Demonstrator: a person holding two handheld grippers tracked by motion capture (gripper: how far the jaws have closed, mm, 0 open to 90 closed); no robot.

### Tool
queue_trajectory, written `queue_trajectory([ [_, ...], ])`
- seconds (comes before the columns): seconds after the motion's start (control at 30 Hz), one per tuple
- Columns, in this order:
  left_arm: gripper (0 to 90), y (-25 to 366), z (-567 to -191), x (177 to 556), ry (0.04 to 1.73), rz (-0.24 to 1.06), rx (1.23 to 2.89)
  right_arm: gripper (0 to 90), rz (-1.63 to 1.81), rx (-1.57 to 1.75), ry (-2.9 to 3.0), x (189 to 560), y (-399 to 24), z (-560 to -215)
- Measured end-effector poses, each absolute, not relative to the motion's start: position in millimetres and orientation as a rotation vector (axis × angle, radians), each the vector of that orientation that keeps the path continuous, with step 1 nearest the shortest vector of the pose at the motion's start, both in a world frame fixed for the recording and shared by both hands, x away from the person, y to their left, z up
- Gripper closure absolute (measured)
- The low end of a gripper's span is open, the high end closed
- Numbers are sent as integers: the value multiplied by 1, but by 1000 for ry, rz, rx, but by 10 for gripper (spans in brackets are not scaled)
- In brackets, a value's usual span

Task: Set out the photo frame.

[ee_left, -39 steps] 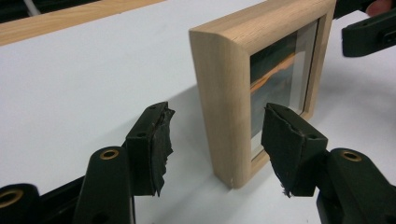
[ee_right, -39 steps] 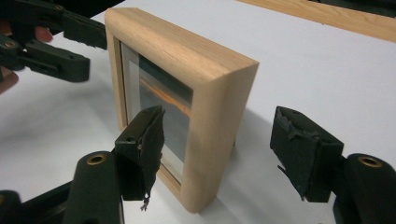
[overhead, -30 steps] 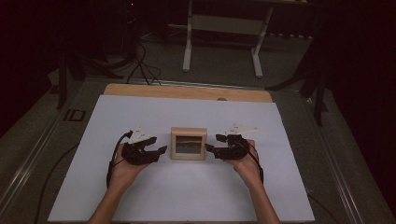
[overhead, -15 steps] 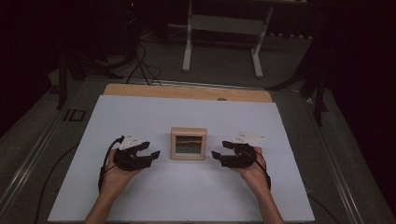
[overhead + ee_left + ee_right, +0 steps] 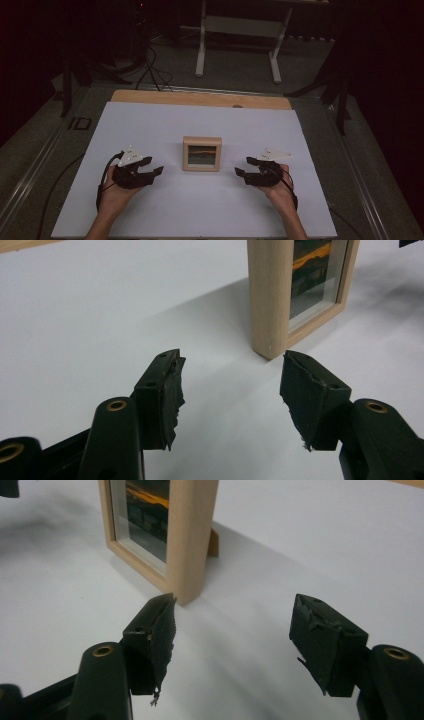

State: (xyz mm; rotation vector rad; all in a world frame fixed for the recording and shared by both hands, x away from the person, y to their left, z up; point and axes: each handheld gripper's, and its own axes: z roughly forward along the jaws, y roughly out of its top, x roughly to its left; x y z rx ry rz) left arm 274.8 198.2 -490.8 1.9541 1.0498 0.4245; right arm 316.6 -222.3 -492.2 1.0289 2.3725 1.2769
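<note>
The left gripper (image 5: 159, 171) rests low on the white table cover (image 5: 150, 125), palm up under it, its jaws spread with nothing between them and aimed inward at the picture frame (image 5: 202, 153). In the left gripper view the frame (image 5: 295, 290) stands upright just ahead and a little to the right of the jaws, not touching them. The frame sits between the two grippers, apart from both.

The right gripper (image 5: 240, 173) mirrors that pose: hand (image 5: 280, 192) cupped beneath, jaws wide and empty, pointing inward. In the right gripper view the frame's wooden edge (image 5: 192, 535) rises just beyond the left jaw, its small back stand showing behind.

If the frame is to be picked up, both grippers should probably close in level and together, each taking a side edge, so the frame does not tip on its stand or slide across the smooth cover.
</note>
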Motion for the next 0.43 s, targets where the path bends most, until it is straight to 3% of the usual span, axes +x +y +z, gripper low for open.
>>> queue_trajectory([
  [0.43, 418, 217, -495, 268, 1115, 452, 1944, 344, 1267, 1084, 2341, 311, -244, -501],
])
